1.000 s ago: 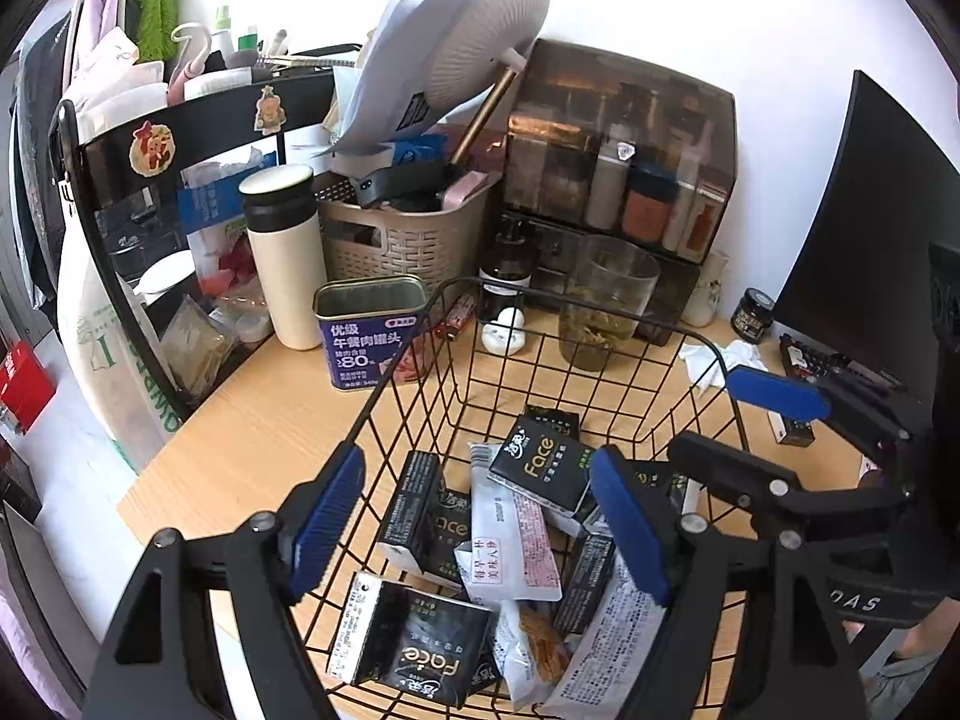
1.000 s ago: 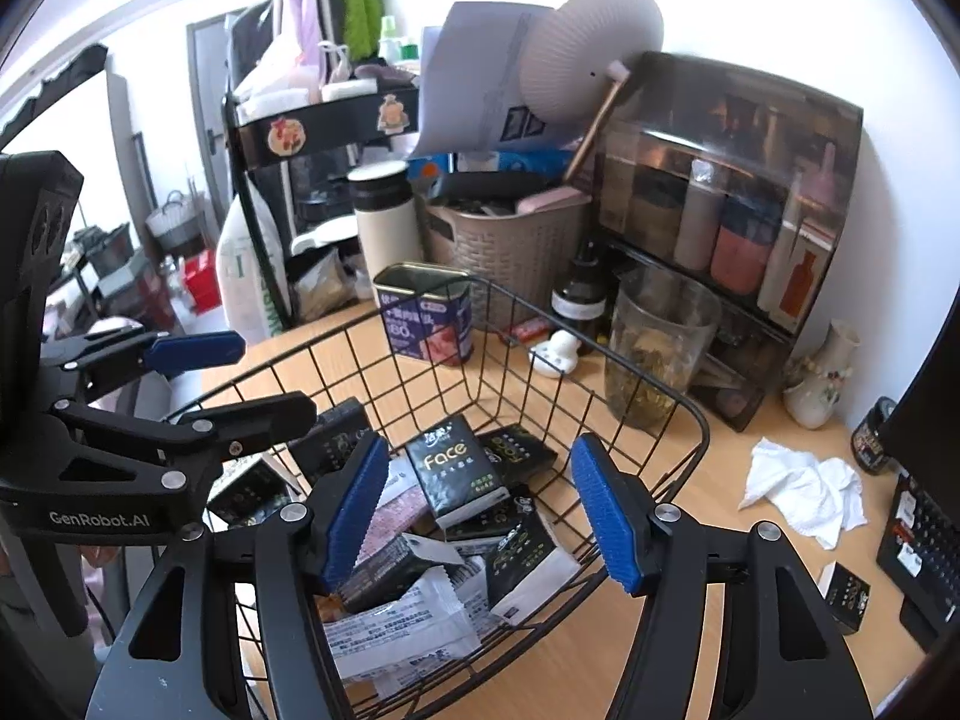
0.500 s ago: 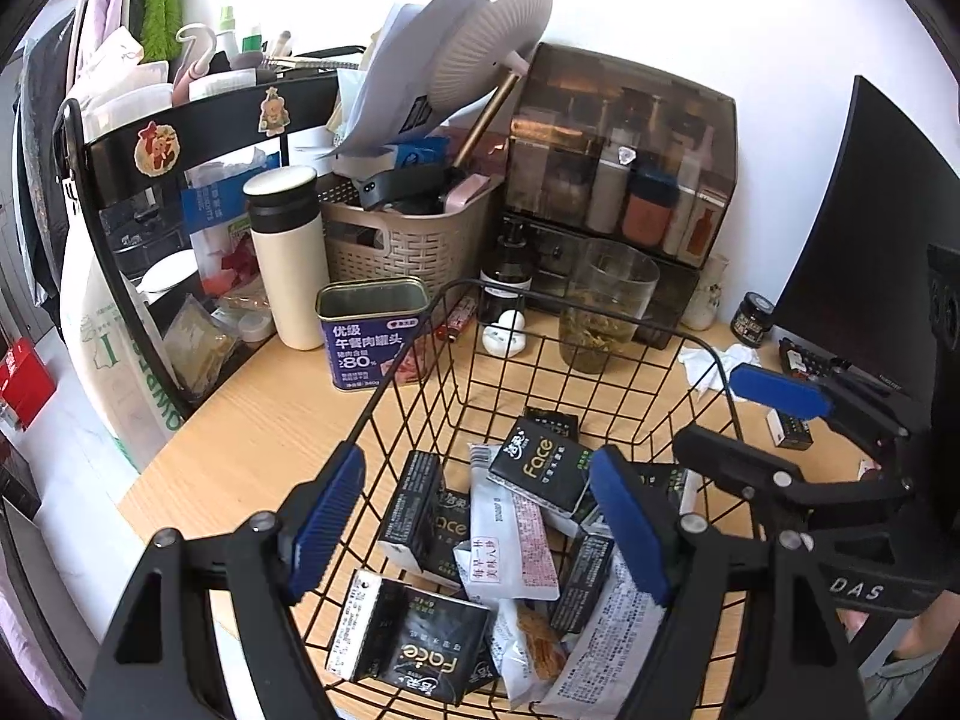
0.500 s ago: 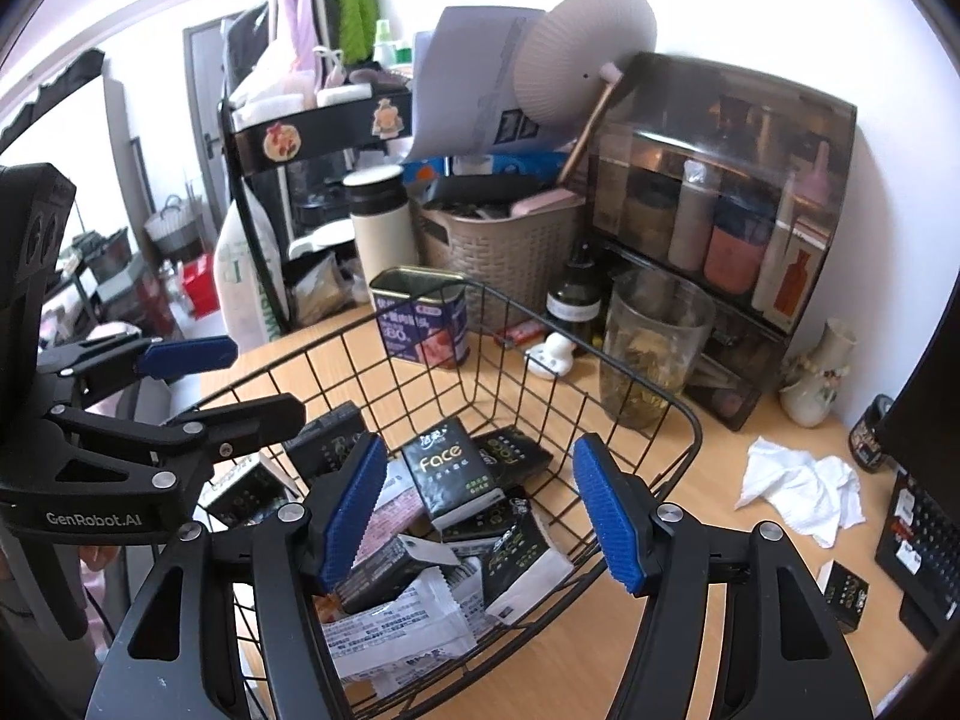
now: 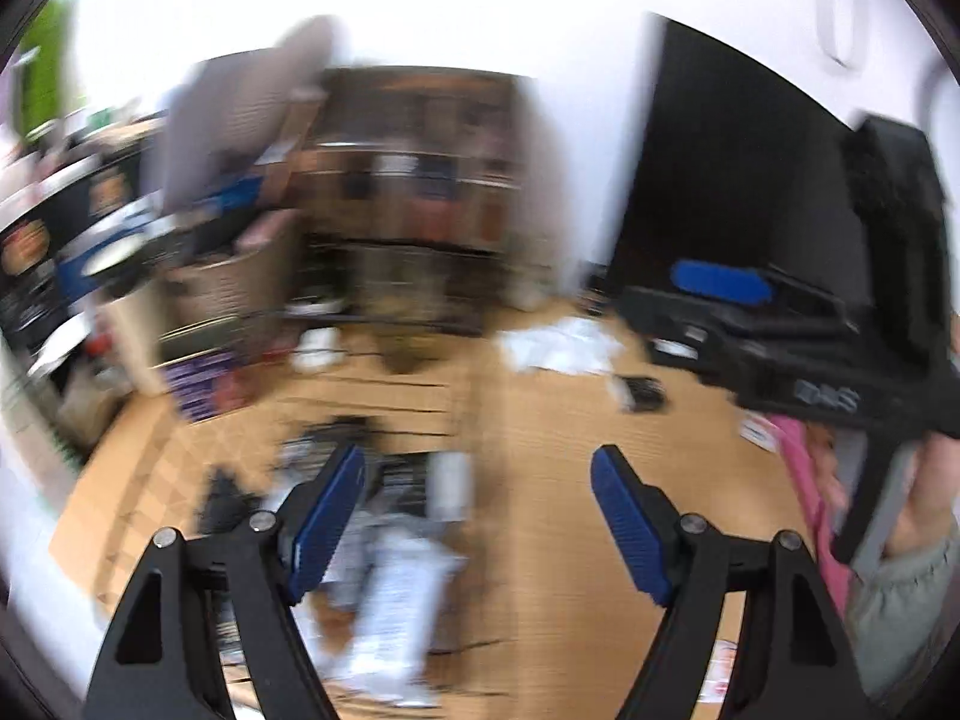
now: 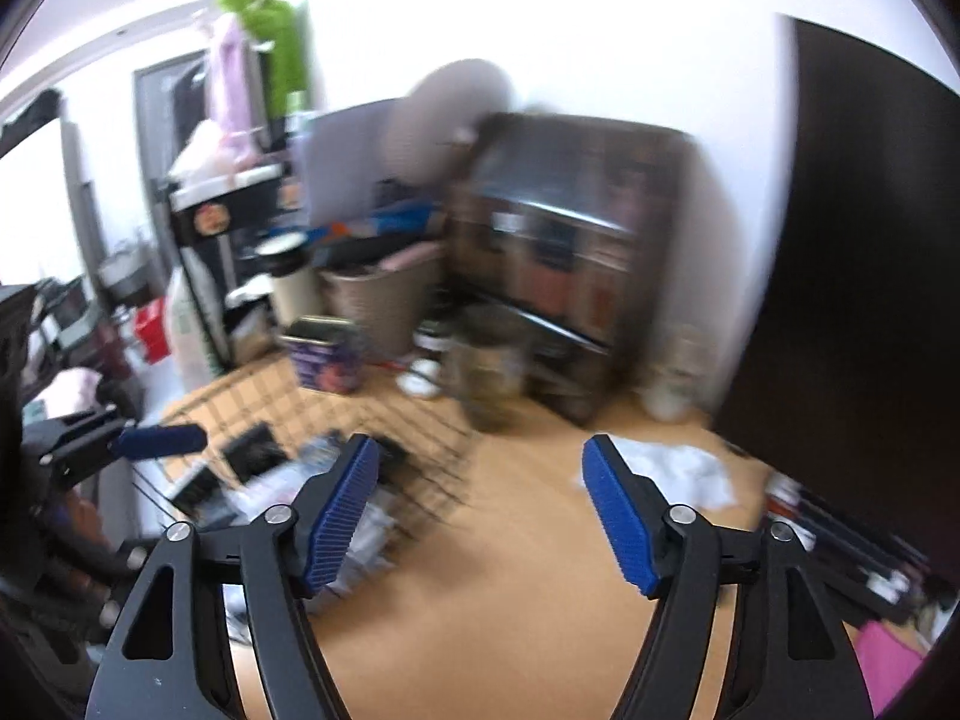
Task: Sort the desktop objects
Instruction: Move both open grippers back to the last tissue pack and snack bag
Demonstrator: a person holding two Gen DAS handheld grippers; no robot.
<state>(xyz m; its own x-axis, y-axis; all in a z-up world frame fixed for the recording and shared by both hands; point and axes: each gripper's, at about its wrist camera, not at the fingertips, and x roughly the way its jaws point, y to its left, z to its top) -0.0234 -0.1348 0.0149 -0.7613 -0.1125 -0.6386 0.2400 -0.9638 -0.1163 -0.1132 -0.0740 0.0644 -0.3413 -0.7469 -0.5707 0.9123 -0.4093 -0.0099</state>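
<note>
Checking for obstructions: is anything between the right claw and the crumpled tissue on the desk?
Nothing visible. The right claw, empty and with its jaws opening, hangs over bare desk; the tissue lies just beyond its right finger. The wire basket sits off to the left. The frames are blurred.

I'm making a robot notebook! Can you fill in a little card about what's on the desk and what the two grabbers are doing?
surface: wooden desk
basket: wire, packets inside
tissue: crumpled, on desk right of basket
monitor: dark, at the right
left gripper: open, nothing between pads
right gripper: jaws opening, nothing between them
picture: blurred
</note>
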